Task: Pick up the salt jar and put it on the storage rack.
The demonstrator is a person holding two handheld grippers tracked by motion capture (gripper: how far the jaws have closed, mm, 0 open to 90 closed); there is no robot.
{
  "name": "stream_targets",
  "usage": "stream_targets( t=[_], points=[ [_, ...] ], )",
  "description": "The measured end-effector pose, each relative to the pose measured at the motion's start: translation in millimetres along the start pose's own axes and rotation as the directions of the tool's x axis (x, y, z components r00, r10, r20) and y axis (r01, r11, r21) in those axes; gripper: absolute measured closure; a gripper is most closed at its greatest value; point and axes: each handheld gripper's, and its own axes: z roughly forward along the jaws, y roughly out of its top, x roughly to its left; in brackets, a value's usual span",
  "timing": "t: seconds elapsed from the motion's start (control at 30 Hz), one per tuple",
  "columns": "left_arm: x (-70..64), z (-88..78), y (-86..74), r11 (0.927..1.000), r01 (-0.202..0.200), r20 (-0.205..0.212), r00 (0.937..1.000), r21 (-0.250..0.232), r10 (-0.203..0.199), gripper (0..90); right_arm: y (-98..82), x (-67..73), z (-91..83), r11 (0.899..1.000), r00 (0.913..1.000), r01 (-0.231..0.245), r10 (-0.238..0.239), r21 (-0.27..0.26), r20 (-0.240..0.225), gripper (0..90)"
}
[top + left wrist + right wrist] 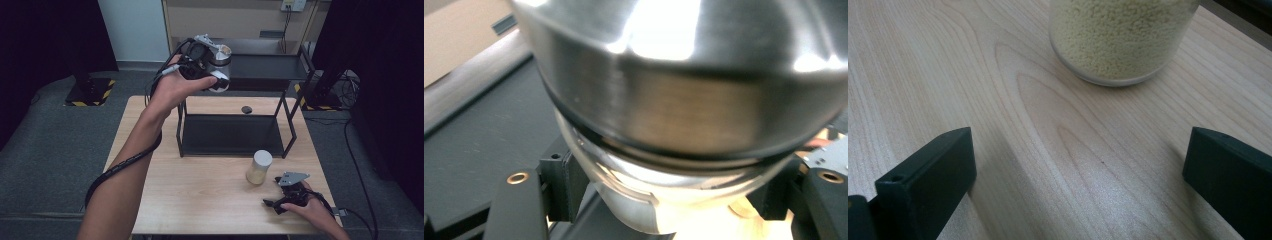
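A raised hand holds my left gripper [218, 72] high above the black rack [181, 131]. It is shut on a glass jar [223, 59] with a steel lid, and the jar lies tilted. In the left gripper view the lid [684, 95] looms close, and the black jaws clamp the glass body [639, 200] from both sides. My right gripper [275, 192] rests on the wooden table [200, 195] at the front right, open [1078, 175] with bare wood between its jaws. Just beyond it stands a second jar [259, 167] of pale yellow grains [1120, 40] with a white lid.
The black rack has a low dark shelf [230, 135] on the table and a top shelf [265, 65] behind the raised jar. A small dark round thing [246, 109] lies on the table at the rack's back. Cables trail from both grippers.
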Motion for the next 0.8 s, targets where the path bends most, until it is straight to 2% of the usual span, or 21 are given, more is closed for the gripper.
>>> stream_targets(
  t=[0.13, 0.33, 0.43, 0.5, 0.7, 0.8],
  points=[
    [4.0, 2.0, 4.1, 0.9989, 0.041, -0.029, 0.9987, -0.024, -0.041, 29.9, 0.1, 0.2, -0.1, 1.000, 1.0000, -0.003, 0.003, 0.000, 0.001, 1.3],
    [6.7, 8.2, 12.2, 0.9977, 0.062, -0.086, 0.9942, -0.026, -0.064, 29.8, 0.0, 0.2, 0.0, 1.000, 1.0000, -0.002, 0.002, 0.000, 0.001, 1.3],
    [13.5, 13.5, 13.4, 0.9953, 0.091, -0.093, 0.9913, -0.034, -0.094, 29.9, 0.0, 0.1, -0.1, 1.000, 1.0000, -0.002, 0.002, 0.000, 0.000, 1.3],
    [15.2, 18.3, 14.8, 0.9954, 0.091, -0.105, 0.9900, -0.031, -0.094, 29.9, 0.0, 0.1, -0.1, 1.000, 1.0000, -0.003, 0.003, 0.000, 0.000, 1.3],
    [24.3, 34.2, 16.6, 0.9906, 0.130, -0.128, 0.9827, -0.042, -0.134, 29.8, -0.1, -0.3, -0.2, 1.000, 1.0000, -0.004, 0.004, -0.001, -0.001, 1.6],
    [25.2, 39.9, 20.8, 0.9908, 0.134, -0.147, 0.9797, -0.021, -0.136, 29.8, -0.2, -0.1, -0.1, 1.000, 1.0000, -0.002, 0.002, -0.001, 0.001, 1.6]
  ],
)
